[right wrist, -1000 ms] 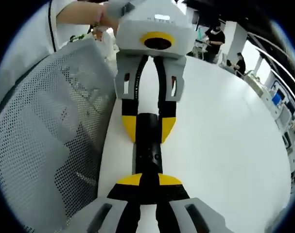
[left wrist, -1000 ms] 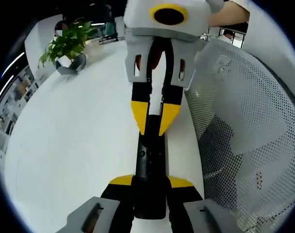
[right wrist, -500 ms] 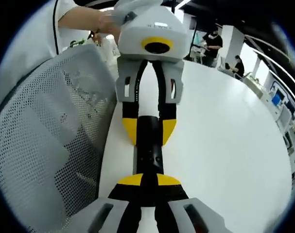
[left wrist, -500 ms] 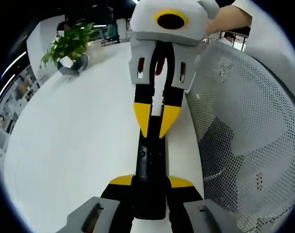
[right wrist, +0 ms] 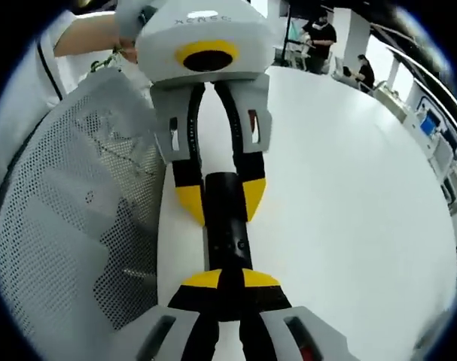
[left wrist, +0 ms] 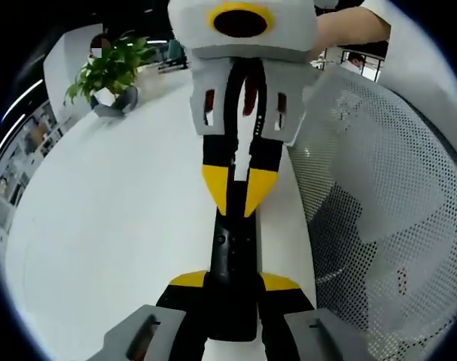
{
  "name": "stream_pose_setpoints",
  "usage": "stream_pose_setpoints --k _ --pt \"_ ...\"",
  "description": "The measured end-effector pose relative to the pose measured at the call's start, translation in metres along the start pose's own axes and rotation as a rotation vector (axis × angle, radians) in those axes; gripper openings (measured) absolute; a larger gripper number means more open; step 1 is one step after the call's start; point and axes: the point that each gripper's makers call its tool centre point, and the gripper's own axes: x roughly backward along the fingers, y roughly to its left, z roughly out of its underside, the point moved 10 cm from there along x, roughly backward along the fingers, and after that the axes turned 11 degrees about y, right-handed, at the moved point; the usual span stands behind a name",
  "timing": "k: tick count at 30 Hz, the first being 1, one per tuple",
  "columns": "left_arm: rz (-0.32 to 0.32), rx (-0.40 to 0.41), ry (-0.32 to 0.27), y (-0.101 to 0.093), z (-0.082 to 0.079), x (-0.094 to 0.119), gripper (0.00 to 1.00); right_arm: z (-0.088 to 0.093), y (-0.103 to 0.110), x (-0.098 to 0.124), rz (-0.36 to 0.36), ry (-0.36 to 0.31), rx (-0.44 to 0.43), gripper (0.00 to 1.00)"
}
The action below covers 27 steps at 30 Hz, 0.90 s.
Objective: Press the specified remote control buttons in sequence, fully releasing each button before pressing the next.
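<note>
We clamp the remote (left wrist: 232, 278) with left gripper (left wrist: 233, 282); right gripper (left wrist: 238, 199) tips pressed together above it, mesh chair (left wrist: 379, 195) beside, open table (left wrist: 115, 218) opposite.

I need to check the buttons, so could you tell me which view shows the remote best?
The left gripper view: the remote lies long between the left gripper jaws that clamp it, buttons showing, the right gripper tips at its far end. The right gripper view shows a shorter stretch, both ends covered.

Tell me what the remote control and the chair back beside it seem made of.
Remote control: likely black plastic, smooth, with a slight sheen and small moulded buttons. Chair back: apparently pale grey woven mesh, matte; regular small holes let dark show through.
</note>
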Motion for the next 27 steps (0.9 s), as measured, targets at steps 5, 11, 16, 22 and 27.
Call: stream_pose_setpoints --k 5,11,16,22,27 --pt "0.0 -0.001 -0.004 0.0 0.0 0.0 0.25 0.005 -0.001 -0.001 -0.002 -0.053 -0.024 0.04" --pt "0.0 0.0 -0.006 0.0 0.001 0.0 0.25 -0.001 -0.005 -0.002 -0.032 -0.022 0.067 0.04" --pt "0.0 -0.001 -0.007 0.0 0.001 0.0 0.25 -0.015 -0.005 -0.002 -0.033 0.112 0.179 0.04" --pt "0.001 -0.002 -0.008 0.0 0.001 0.0 0.25 -0.016 -0.006 -0.003 -0.04 0.123 0.007 0.04" --pt "0.0 0.002 -0.008 0.0 0.001 0.0 0.25 -0.005 0.001 -0.003 0.031 0.003 -0.128 0.03"
